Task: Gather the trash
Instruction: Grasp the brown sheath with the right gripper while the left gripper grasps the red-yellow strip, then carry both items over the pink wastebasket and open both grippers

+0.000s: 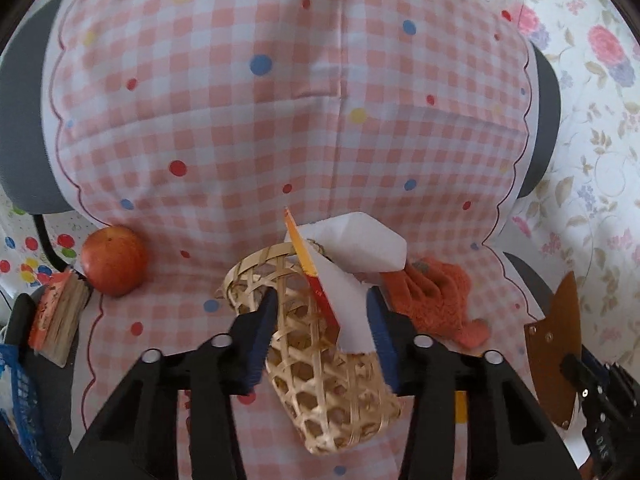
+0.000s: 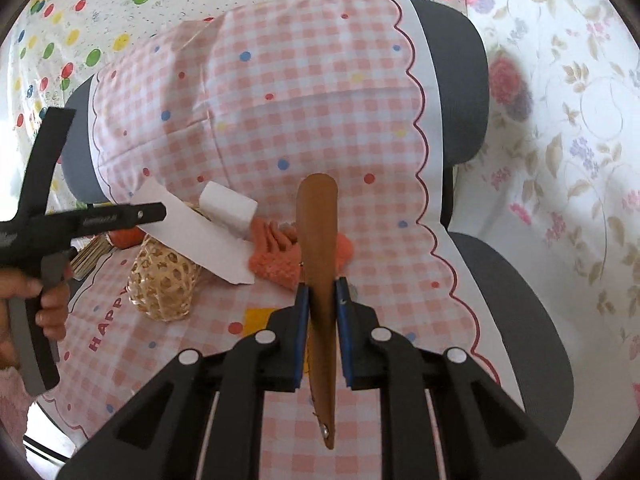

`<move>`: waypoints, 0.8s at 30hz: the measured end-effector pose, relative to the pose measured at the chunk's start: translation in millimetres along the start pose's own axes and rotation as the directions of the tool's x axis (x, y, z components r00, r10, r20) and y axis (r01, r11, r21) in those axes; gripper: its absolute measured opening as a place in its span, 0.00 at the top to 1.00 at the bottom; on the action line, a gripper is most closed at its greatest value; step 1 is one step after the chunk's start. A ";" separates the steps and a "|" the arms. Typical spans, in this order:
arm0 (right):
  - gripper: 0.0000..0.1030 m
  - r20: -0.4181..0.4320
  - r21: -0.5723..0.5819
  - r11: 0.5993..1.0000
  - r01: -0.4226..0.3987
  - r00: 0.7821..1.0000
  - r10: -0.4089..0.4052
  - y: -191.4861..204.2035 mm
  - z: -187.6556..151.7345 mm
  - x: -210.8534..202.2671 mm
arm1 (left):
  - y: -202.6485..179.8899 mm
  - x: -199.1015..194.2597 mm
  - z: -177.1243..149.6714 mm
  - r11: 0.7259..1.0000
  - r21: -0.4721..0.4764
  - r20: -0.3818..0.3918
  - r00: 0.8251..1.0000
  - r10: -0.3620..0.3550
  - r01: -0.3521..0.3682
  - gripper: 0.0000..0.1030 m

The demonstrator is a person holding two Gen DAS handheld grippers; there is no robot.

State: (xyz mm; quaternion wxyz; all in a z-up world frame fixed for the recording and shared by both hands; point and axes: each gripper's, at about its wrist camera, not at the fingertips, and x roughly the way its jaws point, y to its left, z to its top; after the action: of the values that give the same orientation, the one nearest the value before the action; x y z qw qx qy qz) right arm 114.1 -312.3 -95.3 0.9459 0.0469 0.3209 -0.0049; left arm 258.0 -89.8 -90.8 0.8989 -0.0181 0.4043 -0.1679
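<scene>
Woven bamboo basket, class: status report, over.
Left gripper astride woven bamboo basket, pinching white paper strip. Right gripper shut on brown wooden paddle. Orange knitted cloth beside basket.

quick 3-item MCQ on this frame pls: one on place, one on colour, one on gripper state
1. Where does the apple lie relative to the woven basket in the left wrist view?
A. inside it
B. to its left, apart from it
C. on top of the white block

2. What colour is the knitted cloth beside the basket?
A. orange
B. green
C. black

3. What is the right gripper doing?
A. open over the apple
B. shut on the white paper strip
C. shut on the brown flat tool

Key:
1 B: the apple sits on the checked cloth left of the basket, with a gap between them.
2 A: the cloth reads orange in both views.
3 C: both blue pads press the sides of the brown tool; the paper strip lies by the left gripper instead.
</scene>
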 end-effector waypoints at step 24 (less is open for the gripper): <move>0.87 0.135 0.074 0.997 -0.023 0.991 0.013 2.2 -17.5 -105.3 | -48.9 -171.9 -56.5 0.968 0.164 0.297 0.926 -0.234 0.192 0.99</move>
State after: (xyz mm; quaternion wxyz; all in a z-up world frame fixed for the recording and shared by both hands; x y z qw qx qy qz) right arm 20.0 -310.7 -44.9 0.9630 0.0850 0.2556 -0.0118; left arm 96.5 -75.6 3.4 0.9273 -0.0291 0.2399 -0.2860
